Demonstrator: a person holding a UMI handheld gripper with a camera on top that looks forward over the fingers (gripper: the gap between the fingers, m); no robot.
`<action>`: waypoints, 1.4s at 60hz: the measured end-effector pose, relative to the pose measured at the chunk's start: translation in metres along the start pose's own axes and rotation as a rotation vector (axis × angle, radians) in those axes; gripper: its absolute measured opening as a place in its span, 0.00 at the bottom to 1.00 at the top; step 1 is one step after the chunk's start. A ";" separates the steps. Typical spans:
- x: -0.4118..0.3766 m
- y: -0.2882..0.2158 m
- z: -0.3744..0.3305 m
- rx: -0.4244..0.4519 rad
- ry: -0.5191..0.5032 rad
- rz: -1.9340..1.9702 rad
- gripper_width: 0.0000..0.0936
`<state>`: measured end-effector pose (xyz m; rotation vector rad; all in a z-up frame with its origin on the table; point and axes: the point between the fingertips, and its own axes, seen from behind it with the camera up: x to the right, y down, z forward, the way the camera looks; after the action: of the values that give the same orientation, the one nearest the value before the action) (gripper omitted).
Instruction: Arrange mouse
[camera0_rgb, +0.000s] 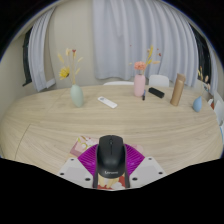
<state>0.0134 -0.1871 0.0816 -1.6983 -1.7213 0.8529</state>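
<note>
A pale wooden desk (60, 125) fronts white curtains (120, 40). At lower centre, a black mouse (110, 155) sits clamped between the fingers (110, 172); its printed logo is illegible.

one view only, taken from a wide-angle camera mounted on the gripper (110, 172), facing forward along its two fingers and angled slightly down across a wooden table (50, 125). the fingers sit closest to the lens, a mouse (110, 155) between them. the far table edge and curtains (120, 40) lie well beyond. no second view to compare.
</note>
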 end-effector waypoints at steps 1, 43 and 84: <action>-0.005 0.006 0.005 -0.014 0.006 -0.001 0.38; 0.006 0.054 -0.057 -0.069 0.116 0.002 0.91; 0.111 0.100 -0.230 -0.089 0.202 0.045 0.92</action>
<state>0.2509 -0.0656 0.1463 -1.8205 -1.6114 0.6077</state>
